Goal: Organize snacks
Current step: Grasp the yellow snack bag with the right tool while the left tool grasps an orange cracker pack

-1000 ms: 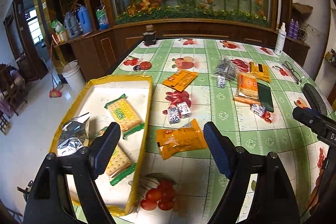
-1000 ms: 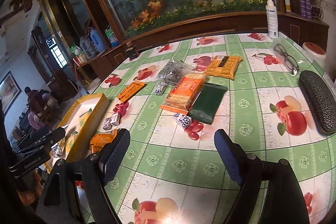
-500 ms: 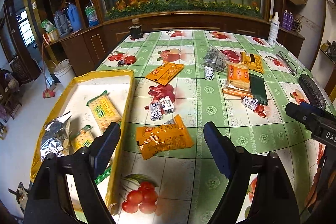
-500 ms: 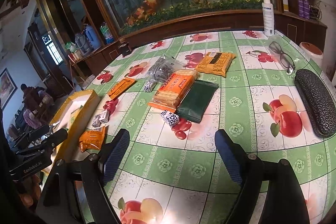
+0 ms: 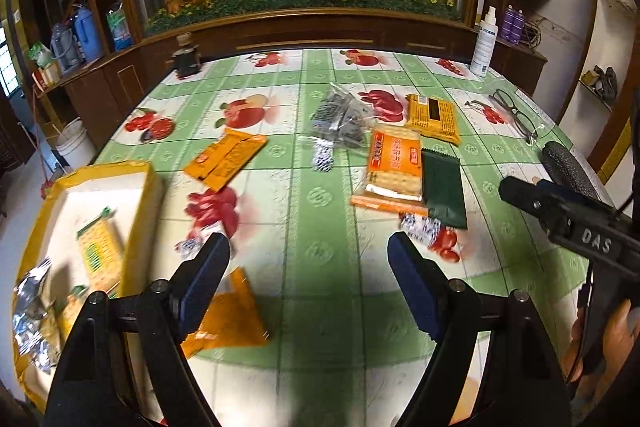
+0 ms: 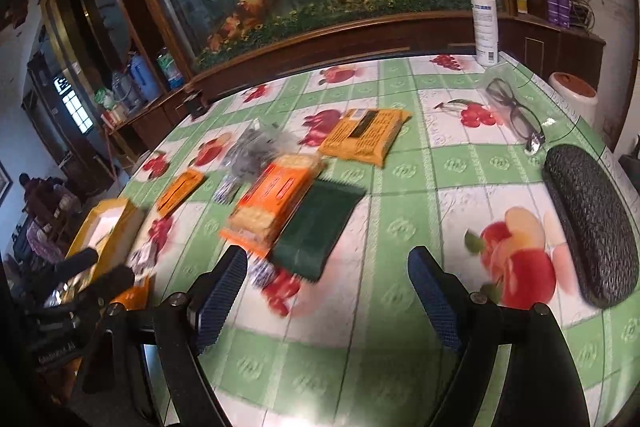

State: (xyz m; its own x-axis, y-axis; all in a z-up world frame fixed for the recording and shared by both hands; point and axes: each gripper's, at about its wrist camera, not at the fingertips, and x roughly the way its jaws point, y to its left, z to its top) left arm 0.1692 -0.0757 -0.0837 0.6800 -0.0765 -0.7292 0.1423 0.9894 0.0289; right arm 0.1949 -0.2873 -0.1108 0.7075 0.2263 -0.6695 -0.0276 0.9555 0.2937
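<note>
Both views have slid along the bench [image 5: 320, 307] since a second ago: the yellow tray [image 5: 148, 195] now sits at the far left edge of the left view, where it was nearer the middle. Open cloth lies between the orange cracker pack [image 5: 394, 167] and the left gripper [image 5: 308, 279] (jaws wide, empty). The right gripper [image 6: 328, 295] gapes too, holding nothing, near the dark green packet [image 6: 316, 227].

Glasses [image 6: 516, 111], dark case [image 6: 592, 227], spray bottle [image 6: 485, 23]
</note>
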